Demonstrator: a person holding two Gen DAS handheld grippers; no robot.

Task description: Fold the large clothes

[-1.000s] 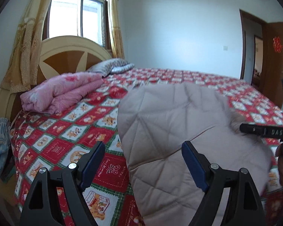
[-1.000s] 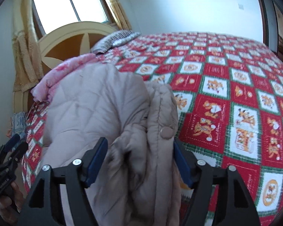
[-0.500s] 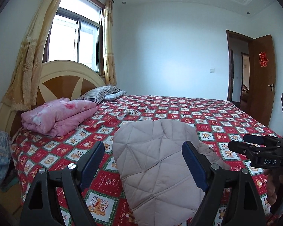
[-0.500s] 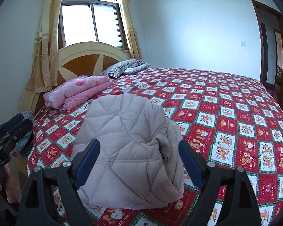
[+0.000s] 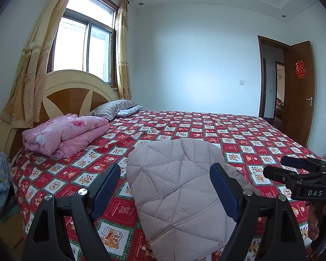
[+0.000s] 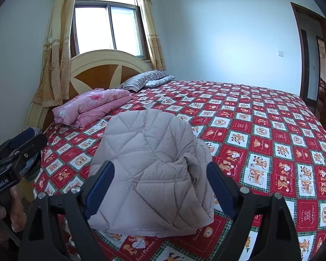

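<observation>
The quilted jacket [image 6: 151,169] lies folded in a puffy bundle near the bed's [image 6: 271,134] front edge. It looks light, soft and springy, best pinched at a thick folded edge. The left claw [image 5: 165,188] and right claw [image 6: 160,183] both gape apart, holding nothing

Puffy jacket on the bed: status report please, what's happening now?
Left gripper open, empty. Right gripper open, empty. Quilted jacket folded on bedspread. Nothing in the way.
</observation>
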